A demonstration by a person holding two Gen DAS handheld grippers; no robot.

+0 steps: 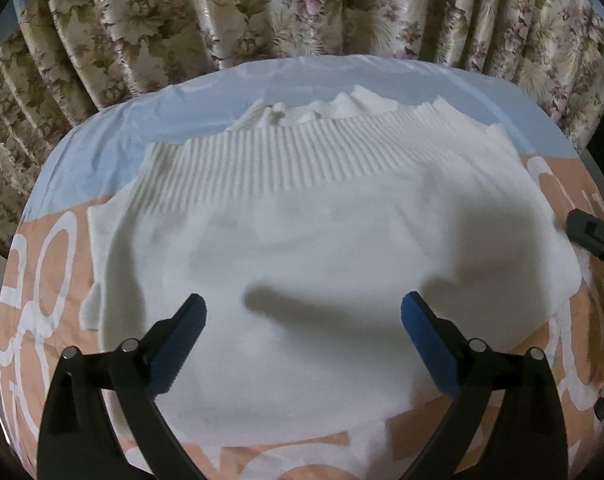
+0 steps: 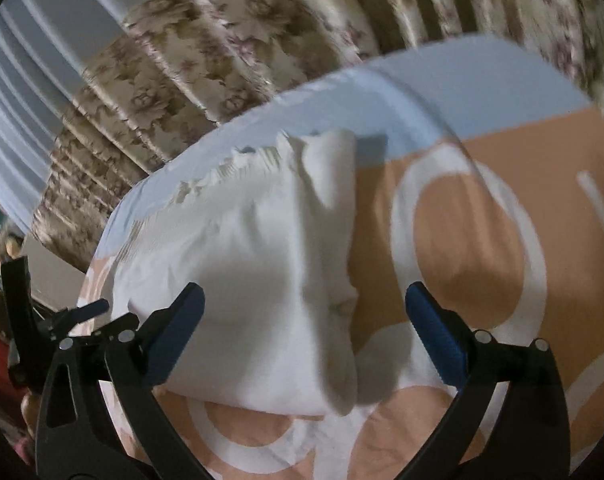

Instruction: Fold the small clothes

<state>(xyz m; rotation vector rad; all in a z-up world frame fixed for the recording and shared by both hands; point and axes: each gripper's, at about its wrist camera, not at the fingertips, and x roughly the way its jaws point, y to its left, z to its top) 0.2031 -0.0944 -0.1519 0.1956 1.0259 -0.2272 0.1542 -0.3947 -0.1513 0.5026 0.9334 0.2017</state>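
White knit garment laid flat on the patterned bedsheet, left gripper and right gripper both spread wide and empty above it; a single-layer pinch could skew the fold.

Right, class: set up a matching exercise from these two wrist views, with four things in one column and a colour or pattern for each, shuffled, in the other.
Column A:
1. sweater
2. curtain
3. bedsheet
4. finger pads

Column B:
a. dark blue
b. beige with flowers
c. plain white, ribbed band
d. orange and pale blue with white shapes

Pairs: 1-c, 2-b, 3-d, 4-a
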